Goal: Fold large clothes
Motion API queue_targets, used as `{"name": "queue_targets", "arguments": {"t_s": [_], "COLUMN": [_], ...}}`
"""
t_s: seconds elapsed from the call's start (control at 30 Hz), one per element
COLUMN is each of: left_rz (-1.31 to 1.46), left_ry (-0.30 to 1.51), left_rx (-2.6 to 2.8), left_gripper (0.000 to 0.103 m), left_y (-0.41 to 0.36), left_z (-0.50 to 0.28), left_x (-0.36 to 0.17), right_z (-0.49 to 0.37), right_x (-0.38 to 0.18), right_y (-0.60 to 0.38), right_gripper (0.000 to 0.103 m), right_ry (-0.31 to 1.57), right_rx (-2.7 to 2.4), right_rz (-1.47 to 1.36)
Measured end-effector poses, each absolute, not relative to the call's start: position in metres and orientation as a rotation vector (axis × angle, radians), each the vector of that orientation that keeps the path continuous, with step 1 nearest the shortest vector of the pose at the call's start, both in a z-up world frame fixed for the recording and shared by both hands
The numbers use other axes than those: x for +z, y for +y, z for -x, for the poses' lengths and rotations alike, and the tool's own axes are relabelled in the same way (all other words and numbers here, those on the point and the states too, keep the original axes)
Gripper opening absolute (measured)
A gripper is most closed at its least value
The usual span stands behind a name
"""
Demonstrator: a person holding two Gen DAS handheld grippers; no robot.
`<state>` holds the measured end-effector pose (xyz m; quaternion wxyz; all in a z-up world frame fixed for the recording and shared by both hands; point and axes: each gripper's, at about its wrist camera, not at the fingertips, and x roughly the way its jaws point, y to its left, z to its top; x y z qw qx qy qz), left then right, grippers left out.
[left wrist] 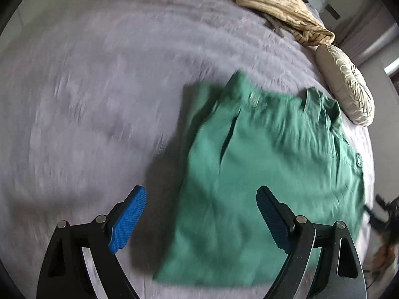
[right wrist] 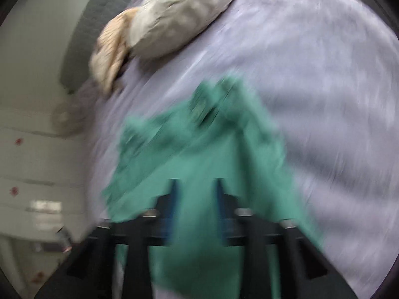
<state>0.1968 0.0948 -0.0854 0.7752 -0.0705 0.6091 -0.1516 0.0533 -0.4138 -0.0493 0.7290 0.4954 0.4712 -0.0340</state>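
We cannot make out much in the right wrist view, which is smeared throughout: the right gripper [right wrist: 195, 194] shows only as dark streaks, and whether its pads press the green trousers [right wrist: 199, 164] we cannot tell. The trousers' lower part runs behind the gripper frame and off the bottom edge. In the left wrist view, the trousers [left wrist: 261, 174] are partly covered by the left gripper's right finger, and a dark object [left wrist: 384, 216] at the right edge is too blurred to name.
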Motion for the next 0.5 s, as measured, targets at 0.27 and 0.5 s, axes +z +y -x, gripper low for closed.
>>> {"name": "queue_targets", "arguments": {"t_s": [0.27, 0.5], "left_rz": [0.213, 0.267], "left_ry": [1.404, 1.475], "left_rx": [-0.371, -0.367], "left_gripper": [0.090, 0.025], "left_y": [0.109, 0.114], "left_z": [-0.158, -0.156], "left_x": [-0.115, -0.132], "right_z": [0.032, 0.076], "right_x": [-0.082, -0.095], "right_y": [-0.350, -0.395], "right_gripper": [0.065, 0.067], "right_ry": [1.178, 0.969], "right_rx": [-0.080, -0.387], "right_rz": [-1.271, -1.441]}}
